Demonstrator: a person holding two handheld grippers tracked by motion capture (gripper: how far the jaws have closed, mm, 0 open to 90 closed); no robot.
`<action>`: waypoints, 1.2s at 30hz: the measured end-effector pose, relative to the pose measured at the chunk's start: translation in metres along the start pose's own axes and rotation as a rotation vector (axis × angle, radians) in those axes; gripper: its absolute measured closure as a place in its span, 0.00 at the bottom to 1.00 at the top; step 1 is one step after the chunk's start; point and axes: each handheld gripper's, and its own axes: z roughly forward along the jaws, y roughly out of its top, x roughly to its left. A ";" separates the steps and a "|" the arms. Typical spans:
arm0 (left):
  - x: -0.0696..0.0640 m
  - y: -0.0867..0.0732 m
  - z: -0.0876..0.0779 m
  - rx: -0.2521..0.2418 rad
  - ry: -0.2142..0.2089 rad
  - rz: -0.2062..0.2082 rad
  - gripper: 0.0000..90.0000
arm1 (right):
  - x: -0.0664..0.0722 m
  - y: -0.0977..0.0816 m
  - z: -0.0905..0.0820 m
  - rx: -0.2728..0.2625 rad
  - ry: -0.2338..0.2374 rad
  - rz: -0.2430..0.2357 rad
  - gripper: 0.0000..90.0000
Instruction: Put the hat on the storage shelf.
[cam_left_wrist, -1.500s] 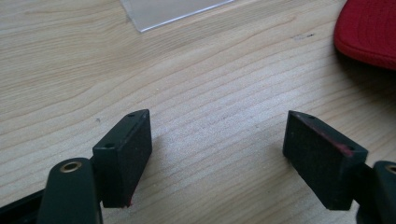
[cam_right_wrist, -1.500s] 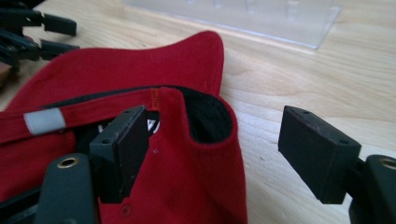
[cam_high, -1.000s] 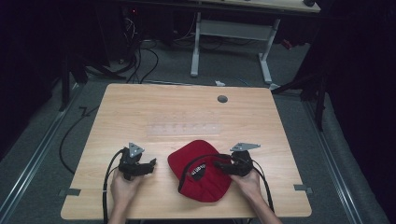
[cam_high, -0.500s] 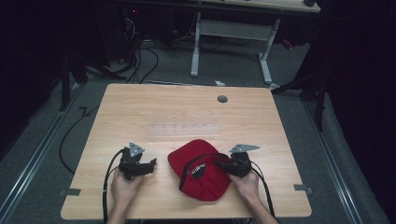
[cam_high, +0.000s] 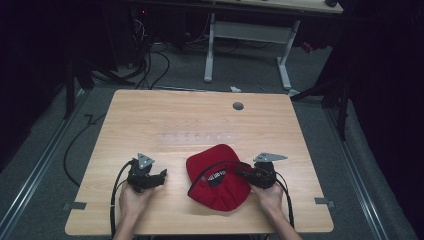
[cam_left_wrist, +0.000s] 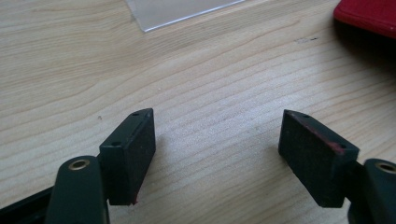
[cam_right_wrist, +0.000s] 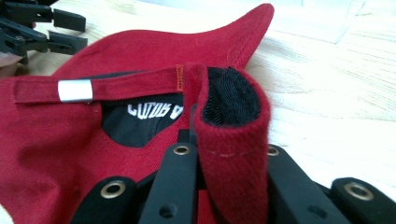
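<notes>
The red cap (cam_high: 220, 175) lies on the desk (cam_high: 200, 115), brim pointing away; the right hand-held gripper (cam_high: 245, 173) pinches its rear edge, and the left hand-held gripper (cam_high: 162, 175) gapes wide.

White lettering on cap (cam_right_wrist: 140, 60) lining half hidden by strap (cam_right_wrist: 116, 86), unreadable; cap cut off at left gripper view's edge; right tool (cam_right_wrist: 224, 154) tips hidden in folded fabric.
</notes>
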 end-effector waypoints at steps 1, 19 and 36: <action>0.000 0.000 0.000 0.002 -0.002 0.005 0.30 | 0.000 0.000 0.000 -0.003 0.005 0.000 0.94; -0.024 -0.005 -0.017 0.001 -0.119 0.044 0.32 | -0.010 0.021 -0.034 -0.063 0.007 0.052 0.94; -0.070 0.006 -0.033 -0.003 -0.296 0.150 0.24 | -0.016 0.047 -0.040 -0.069 0.035 0.113 0.94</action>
